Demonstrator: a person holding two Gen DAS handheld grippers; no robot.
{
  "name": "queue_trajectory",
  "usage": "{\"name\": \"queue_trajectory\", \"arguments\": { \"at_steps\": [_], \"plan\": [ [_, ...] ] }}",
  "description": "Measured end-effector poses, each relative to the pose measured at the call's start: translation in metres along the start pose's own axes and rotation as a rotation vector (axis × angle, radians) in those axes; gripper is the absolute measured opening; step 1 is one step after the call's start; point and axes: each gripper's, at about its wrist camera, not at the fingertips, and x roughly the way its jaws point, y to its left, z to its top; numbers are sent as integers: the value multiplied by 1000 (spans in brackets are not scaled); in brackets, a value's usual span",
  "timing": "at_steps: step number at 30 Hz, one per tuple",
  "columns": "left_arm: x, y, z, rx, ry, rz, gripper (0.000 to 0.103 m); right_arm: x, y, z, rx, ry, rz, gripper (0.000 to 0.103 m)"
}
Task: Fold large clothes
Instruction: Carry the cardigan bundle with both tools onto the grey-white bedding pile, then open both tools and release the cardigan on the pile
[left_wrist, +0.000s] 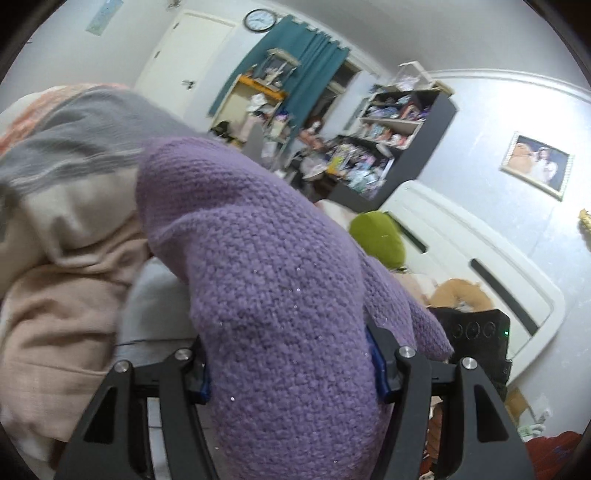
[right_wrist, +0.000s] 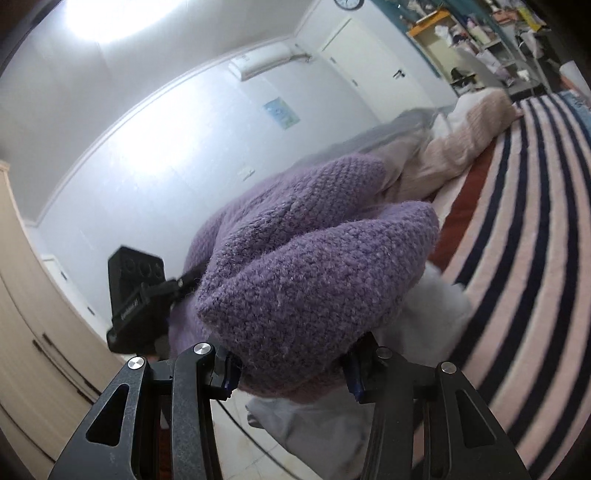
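A purple knitted sweater bulges between my left gripper's fingers; the gripper is shut on it and holds it up off the bed. The same purple sweater fills my right gripper, which is also shut on a thick fold of it. The left gripper's body shows at the sweater's far side in the right wrist view, and the right gripper's body in the left wrist view. The fingertips of both are hidden by the knit.
A beige sweater and grey garments are heaped on the bed. A striped bedspread covers the bed. A green cushion, white headboard, cluttered shelves and wardrobe surround it.
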Motion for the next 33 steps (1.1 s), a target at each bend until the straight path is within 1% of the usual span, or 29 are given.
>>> {"name": "queue_trajectory", "arguments": {
  "at_steps": [1,2,3,6,8,9,11,12,13,14,17,19,21,23,25,27,30,33],
  "plan": [
    [1,10,-2,-6,16,19,60,9,0,-6,9,20,-3,39],
    [3,26,-7,-21,44,43,60,28,-4,-16,27,65,-13,39],
    [9,43,-13,-43,79,69,60,35,-6,-24,34,90,-20,39],
    [30,83,-40,-120,168,120,63,69,-19,-52,42,201,-49,39],
    [33,100,-54,-173,173,109,68,86,-30,-64,45,257,-47,39],
    [31,109,-58,-194,160,91,69,89,-33,-66,52,267,-38,39],
    [28,114,-61,-205,152,85,72,93,-35,-66,52,287,-12,41],
    [27,114,-61,-201,156,98,74,92,-32,-65,43,296,-11,43],
    [27,109,-63,-191,158,119,77,93,-32,-62,33,311,-11,46],
    [24,104,-61,-170,159,155,78,93,-30,-60,26,330,-9,48],
    [16,83,-57,-127,157,215,79,90,-33,-54,2,364,-12,50],
    [11,71,-54,-116,153,263,79,86,-35,-51,-11,376,-20,53],
    [2,58,-52,-90,136,311,79,79,-32,-57,-31,383,-27,54],
    [-3,44,-50,-71,116,332,79,69,-29,-60,-66,382,-38,56],
    [-12,29,-49,-54,90,361,79,56,-23,-59,-117,362,-65,63],
    [-19,12,-49,-17,68,375,79,42,-17,-56,-156,338,-77,68],
    [-22,-22,-48,40,42,397,80,17,-11,-49,-193,305,-87,68],
    [-23,-60,-50,101,20,415,82,-14,-9,-46,-220,245,-112,69]
  ]
}}
